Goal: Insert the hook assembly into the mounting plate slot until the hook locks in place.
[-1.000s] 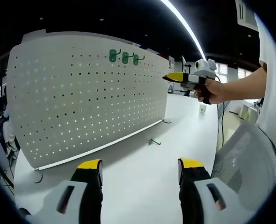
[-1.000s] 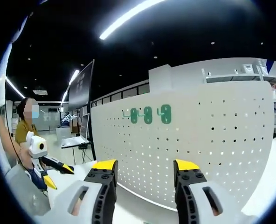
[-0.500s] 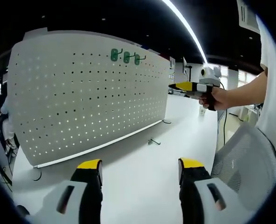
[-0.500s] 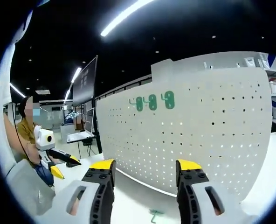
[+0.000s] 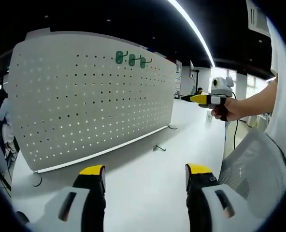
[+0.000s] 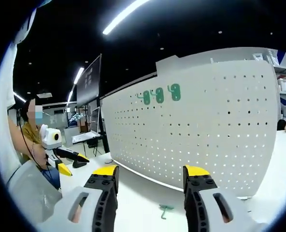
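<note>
A white pegboard mounting plate (image 5: 85, 101) stands upright on the white table (image 5: 143, 183), with three green hooks (image 5: 129, 59) hung near its top. A small loose green hook (image 5: 158, 147) lies on the table in front of the board's foot. My left gripper (image 5: 145, 174) is open and empty, low over the table. In the left gripper view my right gripper (image 5: 203, 99) hovers to the right of the board, held by a hand. From the right gripper view I see the board (image 6: 206, 130), the hung hooks (image 6: 160, 94), the loose hook (image 6: 166, 209), my open right gripper (image 6: 150, 174) and my left gripper (image 6: 68, 157).
A grey mesh chair back (image 5: 249, 169) stands at the right. A person (image 6: 29, 135) sits behind the left gripper, with a dark screen (image 6: 90, 82) beyond. Another person (image 5: 0, 116) is past the board's left end. A board foot (image 5: 36, 180) rests on the table.
In the left gripper view my right gripper has sunk and drifted right. The right gripper view has tipped down, bringing the loose hook on the table into sight. Both grippers stay open.
</note>
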`<act>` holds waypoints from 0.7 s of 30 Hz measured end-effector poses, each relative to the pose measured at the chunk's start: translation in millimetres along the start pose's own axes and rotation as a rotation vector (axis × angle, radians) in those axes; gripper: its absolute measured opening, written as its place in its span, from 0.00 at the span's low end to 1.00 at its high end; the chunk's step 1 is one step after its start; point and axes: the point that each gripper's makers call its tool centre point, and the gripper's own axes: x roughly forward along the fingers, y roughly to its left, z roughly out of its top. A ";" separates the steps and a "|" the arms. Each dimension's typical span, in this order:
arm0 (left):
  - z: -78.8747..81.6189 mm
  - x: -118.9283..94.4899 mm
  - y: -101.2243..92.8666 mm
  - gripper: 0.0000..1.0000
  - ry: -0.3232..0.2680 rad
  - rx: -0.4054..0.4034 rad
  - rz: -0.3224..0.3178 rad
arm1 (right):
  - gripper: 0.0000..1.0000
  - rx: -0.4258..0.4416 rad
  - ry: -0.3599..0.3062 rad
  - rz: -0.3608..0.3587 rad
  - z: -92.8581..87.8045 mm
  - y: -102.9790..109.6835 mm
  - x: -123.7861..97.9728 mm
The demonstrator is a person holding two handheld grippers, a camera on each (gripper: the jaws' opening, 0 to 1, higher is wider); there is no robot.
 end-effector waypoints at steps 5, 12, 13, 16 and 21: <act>-0.9 -0.5 1.1 0.69 0.002 -0.001 0.002 | 0.53 -0.001 0.015 0.004 -5.8 2.3 -3.9; -3.0 0.2 0.0 0.69 0.007 -0.003 -0.001 | 0.53 0.013 0.045 0.004 -20.2 6.5 -11.5; -3.3 0.3 -0.2 0.69 0.007 -0.005 -0.001 | 0.53 0.012 0.051 0.006 -22.5 7.5 -12.5; -4.0 0.4 -1.2 0.69 0.008 -0.008 -0.004 | 0.53 0.014 0.067 0.010 -28.5 10.2 -16.4; -4.2 -0.1 -0.5 0.69 0.008 -0.011 -0.005 | 0.54 0.018 0.082 0.010 -34.4 11.6 -22.0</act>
